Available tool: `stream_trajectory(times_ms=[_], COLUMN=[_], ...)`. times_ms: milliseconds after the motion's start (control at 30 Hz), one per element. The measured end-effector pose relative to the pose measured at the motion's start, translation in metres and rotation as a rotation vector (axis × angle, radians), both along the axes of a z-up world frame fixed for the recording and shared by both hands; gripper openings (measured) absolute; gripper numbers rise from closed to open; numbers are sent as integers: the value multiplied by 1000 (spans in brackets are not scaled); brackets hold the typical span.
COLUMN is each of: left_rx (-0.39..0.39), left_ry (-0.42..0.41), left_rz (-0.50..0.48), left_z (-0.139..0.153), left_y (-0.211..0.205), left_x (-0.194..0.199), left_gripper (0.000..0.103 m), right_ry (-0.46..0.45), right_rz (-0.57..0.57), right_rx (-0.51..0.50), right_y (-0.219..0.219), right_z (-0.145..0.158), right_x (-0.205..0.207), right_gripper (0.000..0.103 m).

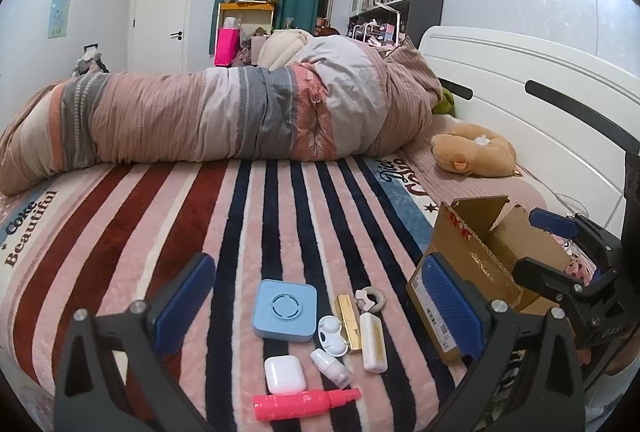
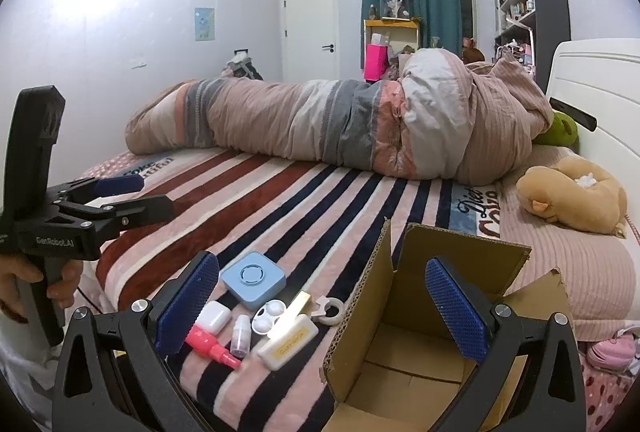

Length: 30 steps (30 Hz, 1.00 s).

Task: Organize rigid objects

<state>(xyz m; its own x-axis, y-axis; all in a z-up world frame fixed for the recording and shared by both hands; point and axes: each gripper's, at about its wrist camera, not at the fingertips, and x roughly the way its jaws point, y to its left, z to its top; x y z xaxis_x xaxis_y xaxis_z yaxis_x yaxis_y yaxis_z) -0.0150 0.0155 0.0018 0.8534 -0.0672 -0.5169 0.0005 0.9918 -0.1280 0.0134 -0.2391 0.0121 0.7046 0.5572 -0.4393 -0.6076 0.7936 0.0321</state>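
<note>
Small rigid objects lie grouped on the striped blanket: a blue square speaker (image 1: 285, 310) (image 2: 253, 279), a white earbud case (image 1: 285, 374) (image 2: 213, 317), a pink spray bottle (image 1: 305, 402) (image 2: 211, 346), a small white bottle (image 1: 331, 367) (image 2: 241, 335), a white contact lens case (image 1: 333, 334) (image 2: 269, 316), a gold tube (image 1: 348, 320) (image 2: 294, 308), a white rectangular case (image 1: 373, 342) (image 2: 288, 346) and a tape roll (image 1: 371, 299) (image 2: 329, 308). An open, empty cardboard box (image 1: 476, 268) (image 2: 420, 316) stands right of them. My left gripper (image 1: 316, 308) is open above the objects. My right gripper (image 2: 322, 306) is open over the box's left edge.
A rolled duvet (image 1: 224, 115) lies across the far side of the bed. A brown plush toy (image 1: 474, 149) (image 2: 572, 191) sits near the white headboard (image 1: 532, 103). The right gripper's body (image 1: 576, 272) shows beside the box, the left one (image 2: 80, 211) at the bed's left edge.
</note>
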Motion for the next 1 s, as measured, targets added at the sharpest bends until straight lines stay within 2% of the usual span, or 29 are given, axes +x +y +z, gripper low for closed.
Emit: stream_trajectory(times_ms=[733,1000], left_rx=[-18,-3], left_ry=[28,3], left_rz=[-52,-58], left_z=[-9,-1], left_y=[-6,-10], left_x=[6,4], left_gripper=[102,102], right_ry=[11,1], right_rz=[7,-2], right_rx=[-17,-29], right_y=[4,6], right_z=[-4,-7], right_x=[2,2], right_gripper=[103,103])
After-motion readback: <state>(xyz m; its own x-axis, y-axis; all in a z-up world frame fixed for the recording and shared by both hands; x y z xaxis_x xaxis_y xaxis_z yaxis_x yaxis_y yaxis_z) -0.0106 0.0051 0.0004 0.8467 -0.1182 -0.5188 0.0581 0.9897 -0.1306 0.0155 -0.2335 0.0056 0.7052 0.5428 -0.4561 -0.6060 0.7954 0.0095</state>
